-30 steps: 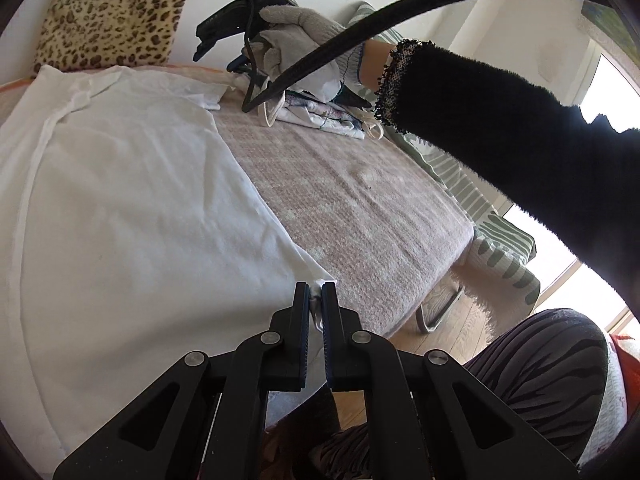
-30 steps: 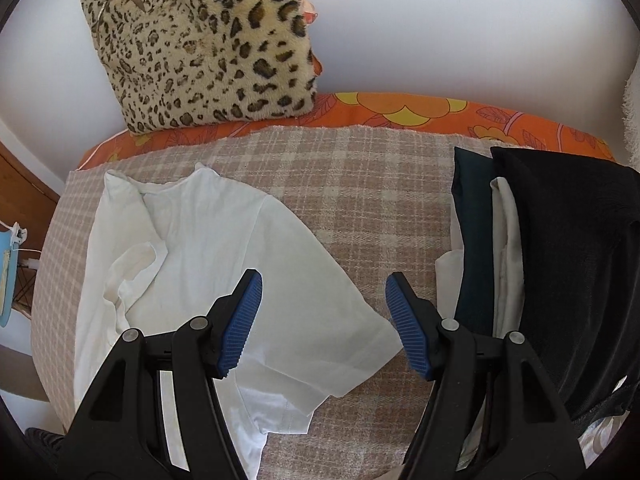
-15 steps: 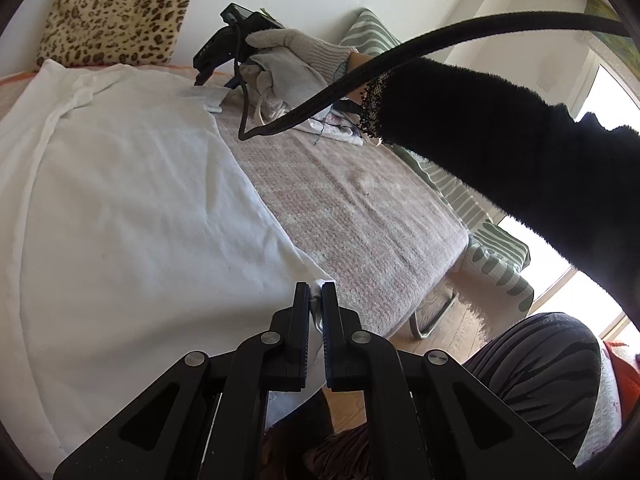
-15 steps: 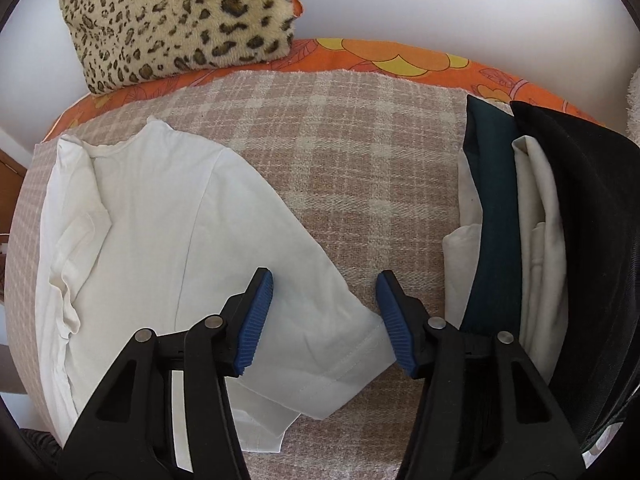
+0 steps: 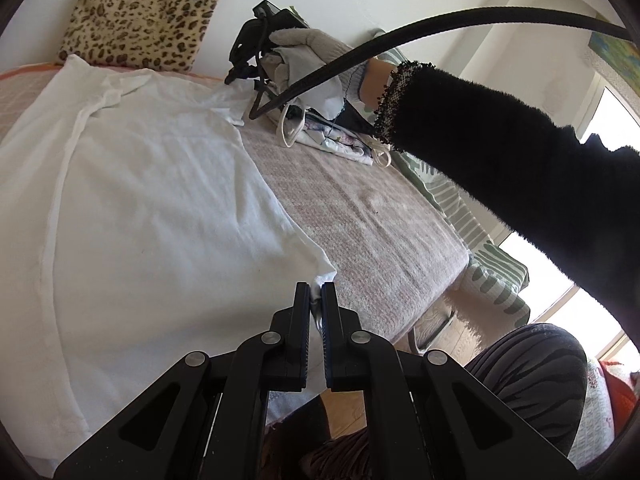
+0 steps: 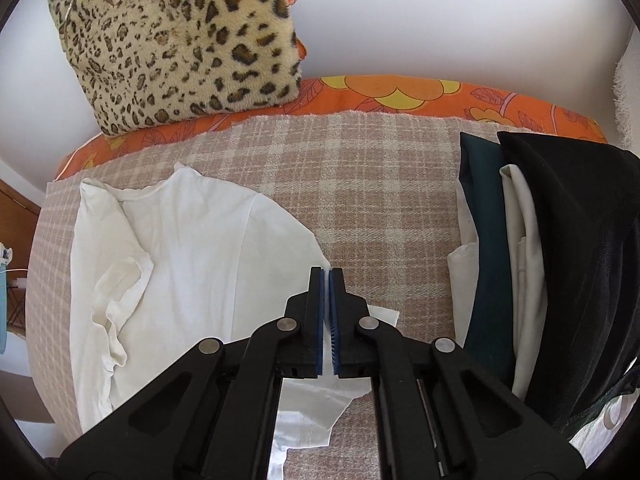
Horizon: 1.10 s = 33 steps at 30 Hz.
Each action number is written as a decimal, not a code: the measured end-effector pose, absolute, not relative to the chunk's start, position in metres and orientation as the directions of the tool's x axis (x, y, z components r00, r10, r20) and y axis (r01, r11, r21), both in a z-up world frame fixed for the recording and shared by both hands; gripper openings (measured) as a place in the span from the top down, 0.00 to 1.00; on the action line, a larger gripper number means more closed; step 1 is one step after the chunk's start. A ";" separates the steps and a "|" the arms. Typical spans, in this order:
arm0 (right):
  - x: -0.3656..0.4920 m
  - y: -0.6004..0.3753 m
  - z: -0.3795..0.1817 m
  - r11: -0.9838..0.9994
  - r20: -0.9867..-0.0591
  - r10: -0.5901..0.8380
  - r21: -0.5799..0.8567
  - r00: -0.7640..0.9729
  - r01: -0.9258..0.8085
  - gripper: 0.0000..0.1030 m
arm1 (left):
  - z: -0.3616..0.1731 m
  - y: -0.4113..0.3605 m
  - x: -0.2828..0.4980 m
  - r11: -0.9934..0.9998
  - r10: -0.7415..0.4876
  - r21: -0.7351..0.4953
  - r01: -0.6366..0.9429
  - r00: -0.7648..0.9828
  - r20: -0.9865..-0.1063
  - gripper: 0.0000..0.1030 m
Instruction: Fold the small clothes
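A white T-shirt [image 5: 140,216] lies flat on the checked pink blanket [image 5: 380,220]. My left gripper [image 5: 316,294] is shut on the shirt's bottom hem corner near the bed's edge. My right gripper [image 6: 325,276] is shut on the shirt's [image 6: 192,248] sleeve edge, near the shoulder. In the left wrist view the right gripper's body [image 5: 260,44] shows at the far end of the shirt, held by a gloved hand.
A leopard-print cushion [image 6: 180,44] leans on the wall at the back. A pile of dark and cream clothes [image 6: 560,260] lies to the right of the shirt, also seen in the left wrist view [image 5: 332,136]. A black cable [image 5: 400,36] arcs overhead. The person's knee [image 5: 532,372] is below the bed edge.
My right gripper has come down onto the sleeve edge and closed on it; it was open a second ago. My left gripper has stayed shut on the hem corner.
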State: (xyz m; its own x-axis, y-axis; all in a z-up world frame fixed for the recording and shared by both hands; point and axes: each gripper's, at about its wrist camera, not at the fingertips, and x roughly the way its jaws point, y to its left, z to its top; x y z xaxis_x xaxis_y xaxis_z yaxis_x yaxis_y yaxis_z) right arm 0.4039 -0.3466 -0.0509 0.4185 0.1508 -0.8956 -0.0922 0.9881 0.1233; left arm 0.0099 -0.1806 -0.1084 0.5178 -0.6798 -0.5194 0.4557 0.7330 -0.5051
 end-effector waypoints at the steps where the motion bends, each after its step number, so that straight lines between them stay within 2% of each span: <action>1: 0.403 -0.345 -0.046 0.988 -0.891 0.155 0.127 0.427 -0.091 0.97 | -0.108 -0.177 0.010 0.734 -0.678 -0.510 0.448 0.522 -0.516 0.96; 8: 0.400 -0.320 -0.016 0.989 -0.866 0.148 0.125 0.478 -0.079 0.97 | -0.106 -0.158 0.003 0.741 -0.667 -0.520 0.425 0.552 -0.501 0.96; 20: 0.404 -0.257 0.002 0.991 -0.852 0.124 0.083 0.509 -0.103 0.97 | -0.108 -0.126 -0.014 0.768 -0.622 -0.534 0.353 0.610 -0.491 0.96; 33: 0.400 -0.165 -0.008 0.980 -0.854 0.066 -0.043 0.516 -0.196 0.97 | -0.107 -0.100 -0.037 0.802 -0.564 -0.513 0.306 0.671 -0.481 0.96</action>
State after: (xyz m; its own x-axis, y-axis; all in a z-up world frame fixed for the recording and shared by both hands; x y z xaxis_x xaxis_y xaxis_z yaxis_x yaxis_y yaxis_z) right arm 0.3995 -0.1651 -0.0080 0.5162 0.0657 -0.8540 -0.1957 0.9797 -0.0430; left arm -0.0367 -0.0997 -0.1075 0.6710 -0.5642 -0.4811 0.3063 0.8019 -0.5130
